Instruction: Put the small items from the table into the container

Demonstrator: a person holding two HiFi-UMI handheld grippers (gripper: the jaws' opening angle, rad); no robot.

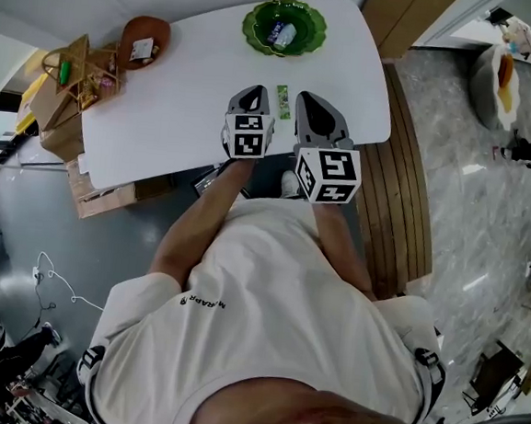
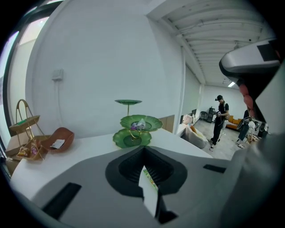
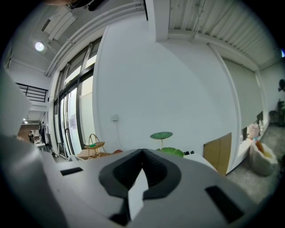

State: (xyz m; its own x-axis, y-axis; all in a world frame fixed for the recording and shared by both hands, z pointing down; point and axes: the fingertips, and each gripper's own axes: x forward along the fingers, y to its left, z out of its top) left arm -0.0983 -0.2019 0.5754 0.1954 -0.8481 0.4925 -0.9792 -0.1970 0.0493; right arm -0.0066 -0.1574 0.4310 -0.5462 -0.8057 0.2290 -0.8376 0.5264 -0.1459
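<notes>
Head view looks down; gripper views (low) share the tiered stand [image 2: 126, 139].

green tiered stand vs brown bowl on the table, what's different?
The green tiered stand stacks leaf-shaped dishes on a stem; the brown bowl is one low dish. The stand holds a few wrapped items; the bowl holds one white packet. The stand is straight ahead of the person; the bowl sits off to the left, beside a wire basket. Both stand on the white table.
</notes>
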